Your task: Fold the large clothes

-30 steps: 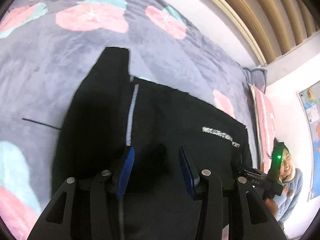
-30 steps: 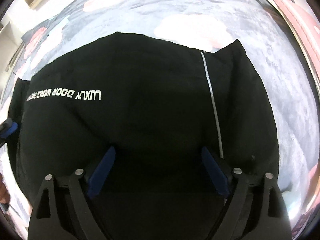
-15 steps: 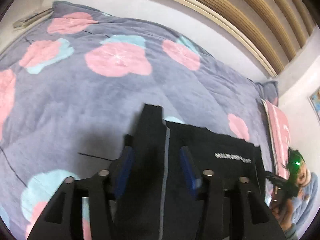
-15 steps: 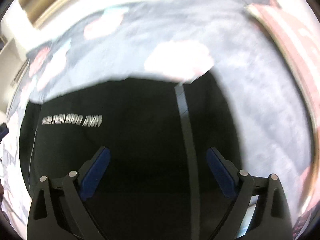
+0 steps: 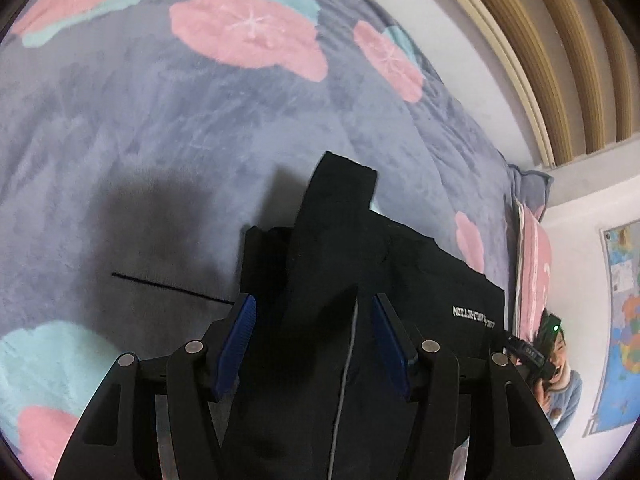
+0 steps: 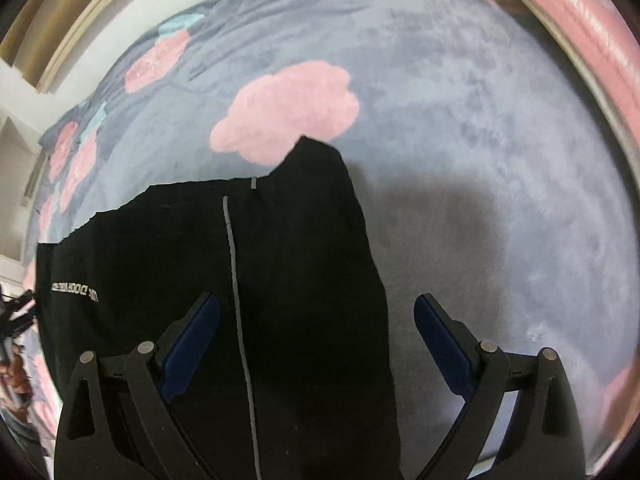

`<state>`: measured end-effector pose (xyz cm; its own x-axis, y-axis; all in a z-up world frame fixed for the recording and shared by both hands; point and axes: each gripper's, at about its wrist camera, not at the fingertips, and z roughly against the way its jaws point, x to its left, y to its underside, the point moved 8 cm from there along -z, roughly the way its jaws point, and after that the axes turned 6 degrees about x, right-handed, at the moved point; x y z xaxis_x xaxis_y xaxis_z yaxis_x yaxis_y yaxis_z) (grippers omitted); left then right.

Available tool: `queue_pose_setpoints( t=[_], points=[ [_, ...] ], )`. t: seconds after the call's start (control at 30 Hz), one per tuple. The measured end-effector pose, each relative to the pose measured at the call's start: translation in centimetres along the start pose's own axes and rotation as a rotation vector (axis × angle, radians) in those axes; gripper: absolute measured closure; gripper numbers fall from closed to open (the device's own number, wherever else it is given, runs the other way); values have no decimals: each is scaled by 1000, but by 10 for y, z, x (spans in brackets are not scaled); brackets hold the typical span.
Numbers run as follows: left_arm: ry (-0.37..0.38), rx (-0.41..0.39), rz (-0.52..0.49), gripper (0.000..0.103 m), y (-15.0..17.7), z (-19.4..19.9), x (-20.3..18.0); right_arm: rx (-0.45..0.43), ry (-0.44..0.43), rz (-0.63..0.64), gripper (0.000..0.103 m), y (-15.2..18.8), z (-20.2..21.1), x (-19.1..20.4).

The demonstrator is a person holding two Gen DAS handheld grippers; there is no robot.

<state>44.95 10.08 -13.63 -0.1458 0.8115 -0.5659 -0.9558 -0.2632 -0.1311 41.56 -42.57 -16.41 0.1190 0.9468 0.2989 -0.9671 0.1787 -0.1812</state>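
A black garment [image 5: 360, 264] with a thin grey stripe and small white lettering lies folded on the grey flowered bed cover [image 5: 160, 120]. My left gripper [image 5: 312, 344] is open, its blue pads either side of the garment's near end, and I cannot tell if they touch it. In the right wrist view the same garment [image 6: 280, 260] lies flat, one narrow end pointing away. My right gripper [image 6: 316, 344] is wide open over the garment's right edge, holding nothing.
The bed cover [image 6: 480, 160] stretches far to each side of the garment. A pink pillow [image 5: 532, 264] lies at the right edge of the bed. A slatted headboard [image 5: 560, 60] and wall stand behind. A map poster [image 5: 624, 320] hangs at the right.
Both grippers have drawn back from the garment, so more bed shows around it. The garment looks narrower, with a black flap lying over its middle in the left wrist view.
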Motion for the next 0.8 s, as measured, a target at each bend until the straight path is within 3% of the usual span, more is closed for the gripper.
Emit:
queue_pose_setpoints(
  t=[0.1, 0.2, 0.3, 0.4, 0.5, 0.53, 0.57, 0.67, 0.73, 0.8],
  points=[
    [20, 68, -2, 43, 9, -11, 4, 57, -76, -19, 5, 10, -9, -2],
    [27, 186, -26, 42, 35, -23, 7, 126, -129, 2, 5, 30, -18, -4],
    [28, 255, -1, 29, 63, -38, 16, 207, -154, 42, 5, 63, -27, -8],
    [56, 292, 54, 26, 72, -66, 26, 213, -239, 4, 3, 69, -37, -9],
    [211, 277, 167, 25, 61, -92, 26, 185, -297, -75, 1, 54, -52, -7],
    [238, 265, 200, 25, 57, -96, 26, 182, -308, -86, 4, 51, -54, -6],
    [247, 253, 201, 25, 54, -97, 23, 182, -318, -87, 16, 49, -53, -1],
    [271, 246, 67, 35, 62, -86, 2, 160, -317, 12, 34, 52, -38, 13],
    [277, 240, 26, 40, 69, -78, 1, 136, -294, 82, 35, 59, -29, 16],
    [281, 240, 47, 39, 73, -83, 7, 143, -316, 67, 30, 62, -33, 14]
  ],
)
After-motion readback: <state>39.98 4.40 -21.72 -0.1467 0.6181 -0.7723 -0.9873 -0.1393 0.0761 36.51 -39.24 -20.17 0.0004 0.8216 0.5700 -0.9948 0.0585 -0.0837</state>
